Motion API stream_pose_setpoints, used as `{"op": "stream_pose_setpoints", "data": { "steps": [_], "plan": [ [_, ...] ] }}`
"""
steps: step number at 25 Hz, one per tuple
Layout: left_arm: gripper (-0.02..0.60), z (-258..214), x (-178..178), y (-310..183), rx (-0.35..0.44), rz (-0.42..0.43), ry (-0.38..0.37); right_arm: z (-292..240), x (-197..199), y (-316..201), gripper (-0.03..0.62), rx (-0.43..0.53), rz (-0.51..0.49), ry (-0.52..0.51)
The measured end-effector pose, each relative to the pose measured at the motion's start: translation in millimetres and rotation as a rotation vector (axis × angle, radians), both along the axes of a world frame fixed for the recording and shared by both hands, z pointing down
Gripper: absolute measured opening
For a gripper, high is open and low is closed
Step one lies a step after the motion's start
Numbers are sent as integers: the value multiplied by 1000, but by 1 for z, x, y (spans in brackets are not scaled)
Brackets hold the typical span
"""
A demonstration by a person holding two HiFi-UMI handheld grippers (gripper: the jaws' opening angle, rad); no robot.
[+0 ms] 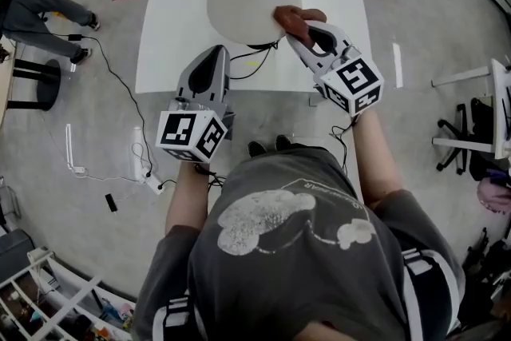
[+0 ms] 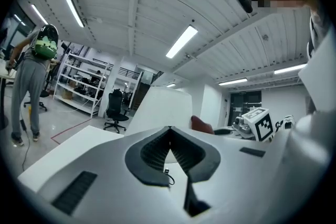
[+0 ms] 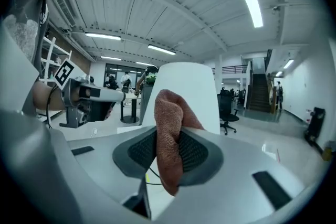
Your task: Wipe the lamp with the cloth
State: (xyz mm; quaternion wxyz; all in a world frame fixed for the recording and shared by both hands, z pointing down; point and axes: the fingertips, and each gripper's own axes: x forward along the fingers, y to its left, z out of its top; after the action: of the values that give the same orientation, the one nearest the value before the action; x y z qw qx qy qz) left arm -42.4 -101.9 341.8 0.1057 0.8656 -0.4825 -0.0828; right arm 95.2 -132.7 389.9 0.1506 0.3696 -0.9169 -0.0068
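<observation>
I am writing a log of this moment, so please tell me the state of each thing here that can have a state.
Lamp: upright on the table; I cannot tell whether it is lit.
Cloth: bunched, clamped in the jaws, against the lamp's shade.
Right gripper: shut on the cloth.
Left gripper: shut, empty, low beside the lamp.

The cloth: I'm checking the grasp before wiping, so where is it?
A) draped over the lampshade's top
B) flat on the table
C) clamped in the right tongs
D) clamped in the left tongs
C: the right gripper view shows the cloth pinched between the right tongs, while the left tongs are closed on nothing.
</observation>
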Motion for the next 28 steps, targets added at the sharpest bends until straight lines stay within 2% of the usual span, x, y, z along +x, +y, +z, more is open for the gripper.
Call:
{"op": "stream_pose_setpoints", "data": {
  "steps": [5, 9, 13, 18, 21, 25, 28],
  "plan": [
    [8, 5, 9, 8, -50, -45, 48, 29, -4, 12, 97, -71, -71, 11],
    [8, 16, 30, 16, -75, -71, 19, 51, 9, 25, 97, -120, -109, 3],
    [8, 14, 30, 17, -70, -93, -41, 39, 5, 31, 97, -128, -145, -74],
    [8, 6, 20, 17, -56, -105, -44, -8, -7, 37, 97, -67, -175, -205],
    [8, -5, 9, 13, -15, -92, -27, -46, -15, 38, 97, 5, -177, -239],
    [8, -23, 0, -1, 32, -28, -15, -92, -27, 30, 97, 115, -145, -241],
    [8, -32, 1, -11, 49, 43, -18, -107, -40, 17, 97, 139, -101, -246]
  ]
}}
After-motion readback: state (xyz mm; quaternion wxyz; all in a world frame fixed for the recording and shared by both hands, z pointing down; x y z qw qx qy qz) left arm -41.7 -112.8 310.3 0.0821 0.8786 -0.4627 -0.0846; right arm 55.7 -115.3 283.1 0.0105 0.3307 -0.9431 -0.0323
